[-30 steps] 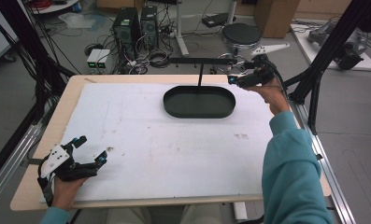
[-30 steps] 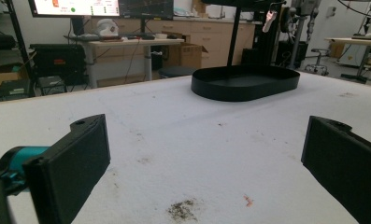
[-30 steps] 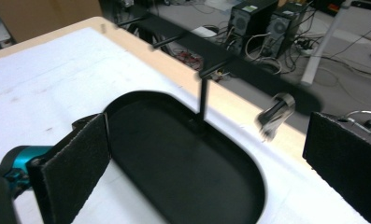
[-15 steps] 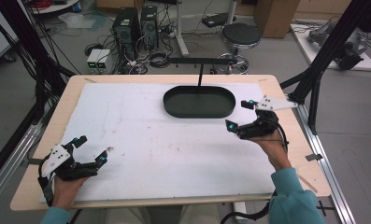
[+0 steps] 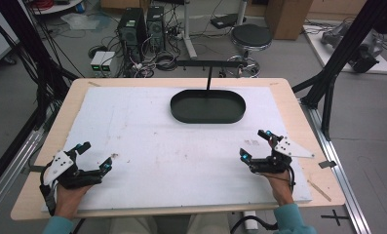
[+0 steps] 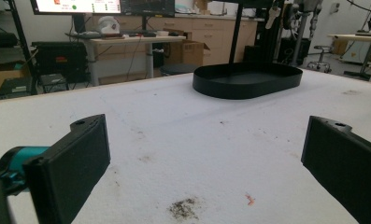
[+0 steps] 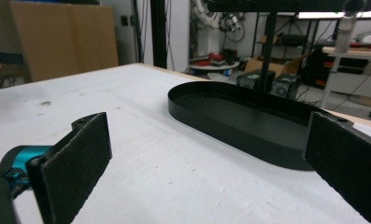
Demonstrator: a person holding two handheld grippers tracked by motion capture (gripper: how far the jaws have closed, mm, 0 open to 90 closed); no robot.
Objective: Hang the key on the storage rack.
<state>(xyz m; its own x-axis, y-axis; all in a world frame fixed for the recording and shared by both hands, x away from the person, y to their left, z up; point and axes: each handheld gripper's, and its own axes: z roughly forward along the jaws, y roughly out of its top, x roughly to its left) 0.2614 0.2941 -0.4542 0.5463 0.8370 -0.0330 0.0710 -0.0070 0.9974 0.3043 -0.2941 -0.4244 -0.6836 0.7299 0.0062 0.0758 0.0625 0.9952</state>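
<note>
L gripper (image 5: pixel 93 158) sits low at the table's near-left corner, jaws spread wide w/ nothing between; the hand (image 5: pixel 69 195) behind it is close to the near edge. R gripper (image 5: pixel 255 145) rests near the near-right corner, jaws also wide apart and empty, pointing toward the far side. Both are on the white mat (image 5: pixel 147 141), well apart from each other, w/ a broad bare stretch of mat between them.

Black oval tray (image 5: pixel 208 107) lies at the far-centre of the mat, nothing visible inside. A thin black post (image 5: pixel 209 78) w/ a crossbar rises behind it. Wood table rim (image 5: pixel 30 195) shows round the mat on all sides; the mat's far edge stops just short of it.

In the L gripper view the tray (image 6: pixel 248 80) is far ahead, right of centre; dark specks and a small reddish mark stain the mat near the jaws. In the R gripper view the tray (image 7: pixel 239 119) is closer, its right end hidden behind the right jaw.

No readable writing: the monitor text in the L gripper view is too blurred. Forearms are cut off at the bottom of the high view.
</note>
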